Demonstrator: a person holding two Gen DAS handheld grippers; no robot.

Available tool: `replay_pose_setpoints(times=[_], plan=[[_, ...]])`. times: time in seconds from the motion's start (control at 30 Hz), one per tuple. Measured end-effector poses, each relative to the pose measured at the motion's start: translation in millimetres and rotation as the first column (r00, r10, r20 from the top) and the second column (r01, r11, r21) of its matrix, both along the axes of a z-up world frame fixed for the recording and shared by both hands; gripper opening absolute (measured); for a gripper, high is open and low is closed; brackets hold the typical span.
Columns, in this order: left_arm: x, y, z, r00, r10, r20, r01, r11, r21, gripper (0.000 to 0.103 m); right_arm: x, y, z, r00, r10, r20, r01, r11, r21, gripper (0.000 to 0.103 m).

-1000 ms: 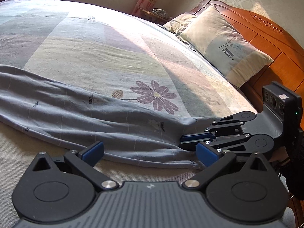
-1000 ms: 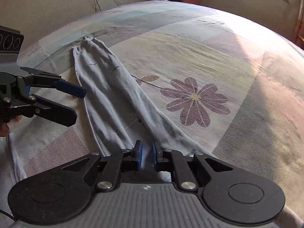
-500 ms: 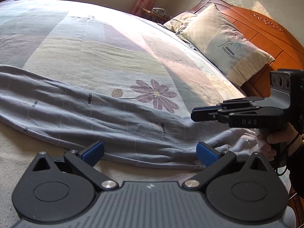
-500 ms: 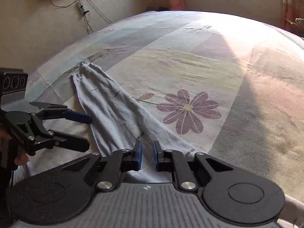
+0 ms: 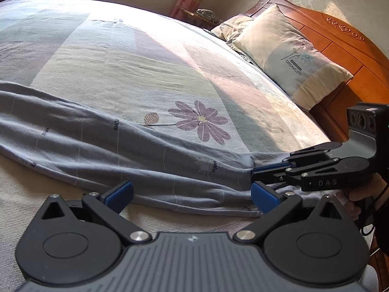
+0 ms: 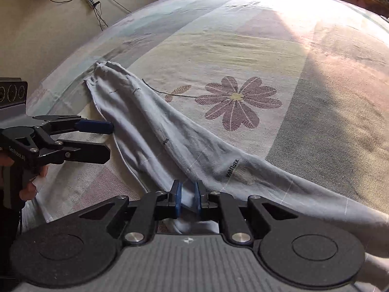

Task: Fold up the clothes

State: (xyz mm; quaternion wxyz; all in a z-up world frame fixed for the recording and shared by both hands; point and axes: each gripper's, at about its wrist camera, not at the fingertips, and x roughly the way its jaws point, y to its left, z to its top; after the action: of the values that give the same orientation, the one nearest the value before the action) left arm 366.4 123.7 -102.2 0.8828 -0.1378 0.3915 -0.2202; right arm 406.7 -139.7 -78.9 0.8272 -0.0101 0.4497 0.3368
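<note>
Only the left-wrist view shows the pillow; the right gripper pinches the grey trousers, and the left gripper gapes empty.

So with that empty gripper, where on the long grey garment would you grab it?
I'd pinch the near hem of the grey garment, coming in low from the bed's near edge. That edge lies flat between the open left gripper, while the right gripper is clamped on the bunched end; a matching grip probably lets both lift evenly.

Long grey-blue garment, perhaps trousers, outstretched
</note>
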Motion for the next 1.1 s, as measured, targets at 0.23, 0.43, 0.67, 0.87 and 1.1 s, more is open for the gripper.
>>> replay_pose_setpoints(times=[0.23,0.43,0.67,0.87,1.1], plan=[[-0.1,1.8,-2.7,1.000,0.002,-0.008,-0.002,1.000,0.001,0.102,36.4,-16.9,-16.4,0.989,-0.124,-0.079,0.128,0.991,0.045,0.014],[0.4,0.0,-2.9,1.000,0.006,-0.011,-0.006,1.000,0.006,0.102,1.5,-14.9,-20.7,0.988,-0.047,-0.148,0.062,0.993,0.096,0.014],[-0.6,-2.9,-2.8,1.000,-0.001,-0.010,0.002,1.000,0.020,0.102,30.1,-25.0,-0.6,0.984,-0.177,-0.016,0.178,0.982,0.067,0.015],[-0.6,-2.0,-2.3,1.000,-0.004,-0.008,0.004,1.000,0.016,0.102,0.7,-18.1,-19.5,0.991,-0.126,-0.038,0.127,0.991,0.041,0.017],[-0.8,-4.9,-3.5,1.000,-0.016,-0.009,0.016,0.999,0.028,0.102,-14.5,-8.9,-10.1,0.998,-0.060,0.008,0.060,0.998,-0.030,0.019]])
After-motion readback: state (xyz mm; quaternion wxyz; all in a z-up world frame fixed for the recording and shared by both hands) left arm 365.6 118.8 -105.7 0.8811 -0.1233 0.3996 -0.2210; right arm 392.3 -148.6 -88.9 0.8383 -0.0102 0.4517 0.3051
